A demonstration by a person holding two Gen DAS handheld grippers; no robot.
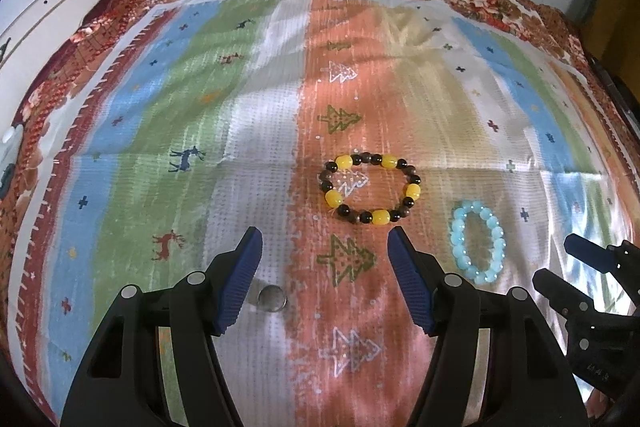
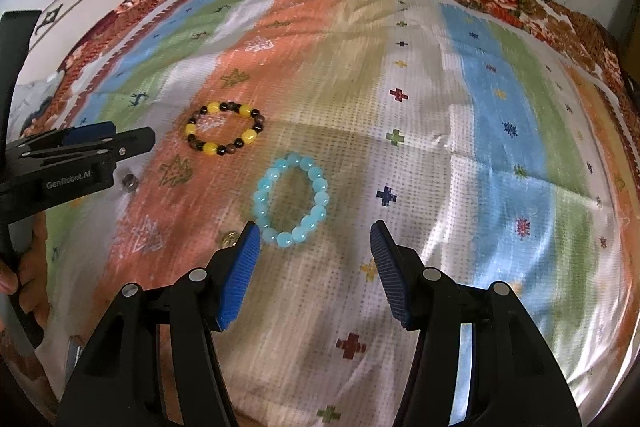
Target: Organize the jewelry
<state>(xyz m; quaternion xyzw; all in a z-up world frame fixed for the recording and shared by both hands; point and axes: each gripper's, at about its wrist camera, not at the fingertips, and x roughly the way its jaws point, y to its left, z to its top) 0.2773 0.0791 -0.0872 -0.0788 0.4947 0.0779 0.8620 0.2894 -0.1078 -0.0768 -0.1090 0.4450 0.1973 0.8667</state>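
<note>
Your left gripper (image 1: 325, 239) and right gripper (image 2: 315, 233) both gape wide and empty, the blue bracelet (image 2: 292, 199) at the right one's 12 o'clock.

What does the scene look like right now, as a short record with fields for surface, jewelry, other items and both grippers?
surface: patterned cloth with coloured stripes
jewelry 1: yellow and dark bead bracelet, lying flat on the orange stripe
jewelry 2: light blue bead bracelet, lying flat, apart from the first
other items: small round metal piece near the left gripper's finger
left gripper: open, empty, just short of the yellow and dark bracelet
right gripper: open, empty, just short of the blue bracelet
</note>
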